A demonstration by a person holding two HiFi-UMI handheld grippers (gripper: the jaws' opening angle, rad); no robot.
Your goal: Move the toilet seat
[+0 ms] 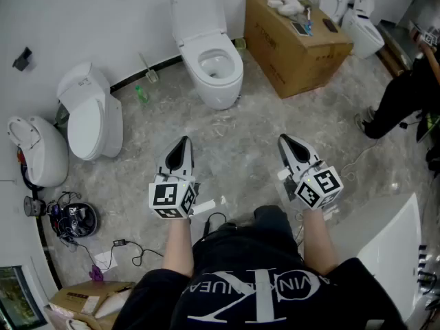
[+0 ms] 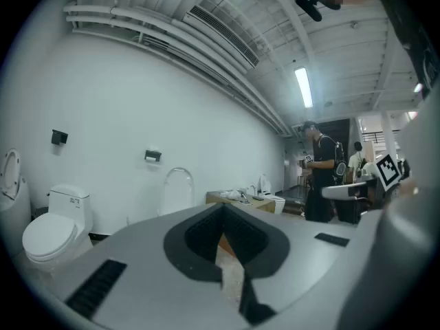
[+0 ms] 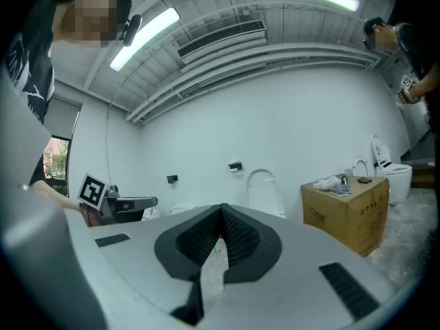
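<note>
A white toilet (image 1: 216, 67) stands against the far wall with its seat and lid (image 1: 196, 9) raised upright; the bowl is open. That raised lid (image 2: 177, 191) shows in the left gripper view and again as the lid (image 3: 265, 191) in the right gripper view. My left gripper (image 1: 183, 143) is held low in front of me, well short of the toilet, shut with nothing in it. My right gripper (image 1: 284, 141) is level with it to the right, also shut and empty. Both point toward the far wall.
A cardboard box (image 1: 292, 43) with small items on top stands right of the toilet. Two more toilets (image 1: 89, 112) sit at the left wall, another (image 1: 361, 26) at far right. A person (image 1: 405, 91) stands at right. Cables and a fan (image 1: 75, 218) lie at lower left.
</note>
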